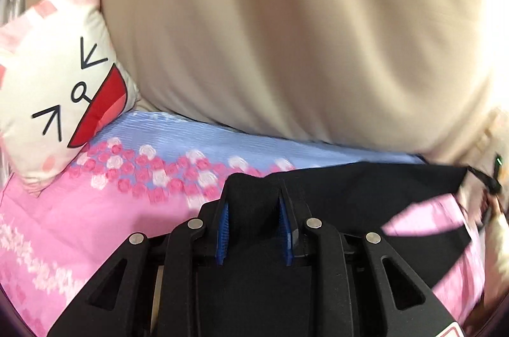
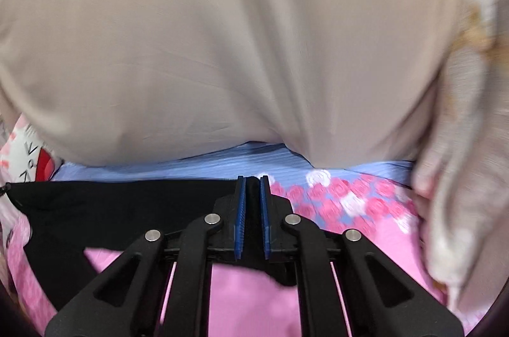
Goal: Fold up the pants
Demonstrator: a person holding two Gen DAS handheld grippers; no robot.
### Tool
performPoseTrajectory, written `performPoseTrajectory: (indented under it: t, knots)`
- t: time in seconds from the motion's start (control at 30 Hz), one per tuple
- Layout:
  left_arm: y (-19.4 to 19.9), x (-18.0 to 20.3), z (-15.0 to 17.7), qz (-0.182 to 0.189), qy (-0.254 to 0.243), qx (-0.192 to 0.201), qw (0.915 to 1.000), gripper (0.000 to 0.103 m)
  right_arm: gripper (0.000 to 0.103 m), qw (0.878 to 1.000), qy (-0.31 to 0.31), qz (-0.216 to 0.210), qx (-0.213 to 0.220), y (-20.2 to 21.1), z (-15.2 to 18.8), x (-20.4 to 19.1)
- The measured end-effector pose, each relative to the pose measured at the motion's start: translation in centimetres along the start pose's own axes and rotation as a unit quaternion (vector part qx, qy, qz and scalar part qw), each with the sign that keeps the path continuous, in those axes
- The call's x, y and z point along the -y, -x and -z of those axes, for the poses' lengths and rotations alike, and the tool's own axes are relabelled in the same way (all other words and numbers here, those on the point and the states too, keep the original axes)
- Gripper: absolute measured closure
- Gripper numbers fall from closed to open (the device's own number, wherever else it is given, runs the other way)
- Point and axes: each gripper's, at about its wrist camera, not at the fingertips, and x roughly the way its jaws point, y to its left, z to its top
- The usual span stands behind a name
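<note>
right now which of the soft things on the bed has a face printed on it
The white pillow at the left, with black cartoon eyes and a red mouth. The big beige cushion beside it is plain.

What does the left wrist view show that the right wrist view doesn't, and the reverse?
Left wrist only: the cartoon-face pillow in full, and the left gripper shut on the black pants.

Right wrist only: the right gripper shut on the pants' other corner, and a blurred cream patterned fabric at the right edge.

Both: the pants stretched between the grippers, the pink and blue floral bedspread, the large beige cushion.
</note>
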Motion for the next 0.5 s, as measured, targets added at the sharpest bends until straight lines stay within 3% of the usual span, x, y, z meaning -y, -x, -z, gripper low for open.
performPoseTrajectory:
  t: [0.1,0.2,0.23,0.3,0.4,0.43,0.5]
  knots:
    - [4.2,1.0,5.0,0.001,-0.029,0.004,0.9996,0.079,0.095,1.000,-0.002,0.009,-0.001,4.1,3.8,-0.4]
    - [6.6,-0.4,10.8,-0.014,-0.020,-0.025,0.9994,0.079,0.095,0.999,-0.018,0.019,-0.019,6.6,7.3,3.3]
    - [6.7,-1.1,12.2,-0.027,-0.012,-0.032,0.9990,0.087,0.095,0.999,-0.023,0.025,-0.028,6.9,8.9,3.4]
    - [6.2,-3.5,15.2,-0.063,0.021,-0.065,0.9957,0.087,0.095,0.998,-0.041,0.029,-0.043,7.9,11.7,5.0]
    - [3.4,-7.3,18.5,-0.130,0.077,-0.134,0.9795,0.087,0.095,0.995,-0.068,0.045,-0.059,10.6,15.6,9.5]
    - [2.7,-8.5,19.1,-0.138,0.104,-0.153,0.9731,0.089,0.095,0.994,-0.078,0.055,-0.062,11.4,16.3,10.6]
    - [2.8,-8.6,18.4,-0.128,0.132,-0.139,0.9731,0.089,0.093,0.990,-0.093,0.081,-0.065,12.3,17.2,12.3]
